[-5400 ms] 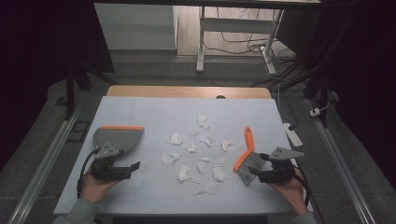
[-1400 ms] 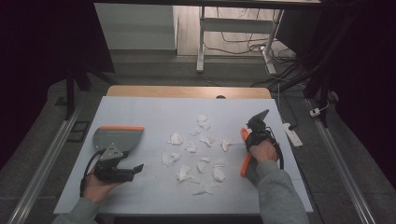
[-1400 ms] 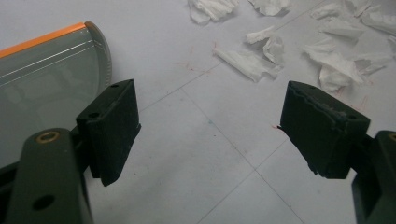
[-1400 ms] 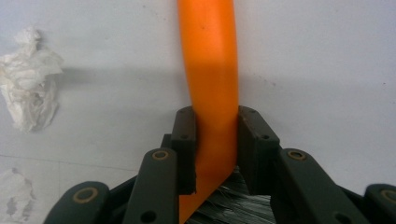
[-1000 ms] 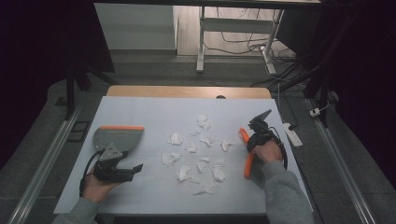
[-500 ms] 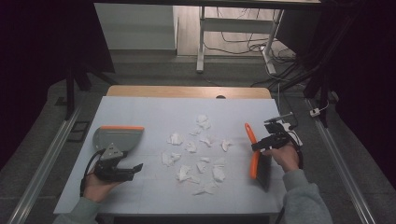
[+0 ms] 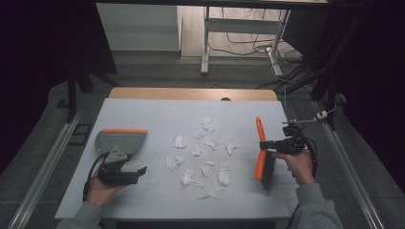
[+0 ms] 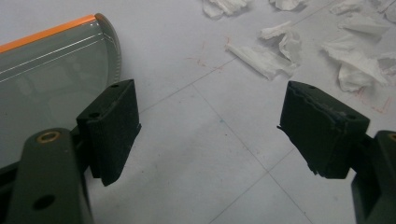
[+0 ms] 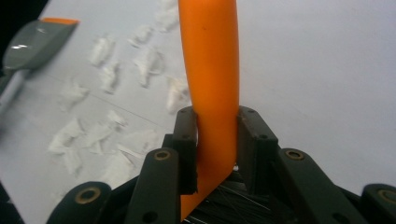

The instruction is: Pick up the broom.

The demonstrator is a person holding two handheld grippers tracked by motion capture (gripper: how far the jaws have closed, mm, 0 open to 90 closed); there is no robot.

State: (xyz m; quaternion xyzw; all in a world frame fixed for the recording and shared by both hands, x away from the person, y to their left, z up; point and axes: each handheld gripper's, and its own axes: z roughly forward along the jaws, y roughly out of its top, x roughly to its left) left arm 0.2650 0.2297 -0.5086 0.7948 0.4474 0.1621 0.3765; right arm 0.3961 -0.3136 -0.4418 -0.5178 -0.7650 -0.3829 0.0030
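Paper scraps [image 7: 203, 155] clog the frame's centre, dustpan [image 7: 119, 140] blocks centre-left and brush [image 7: 261, 157] stands centre-right; bare table [image 7: 153, 112] along the upper edge and lower strip leaves open lanes for a gripper.

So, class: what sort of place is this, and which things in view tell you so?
Probably a lab or workshop set up for recording: a work table under a white sheet, loose cables on the floor behind, and rails alongside.
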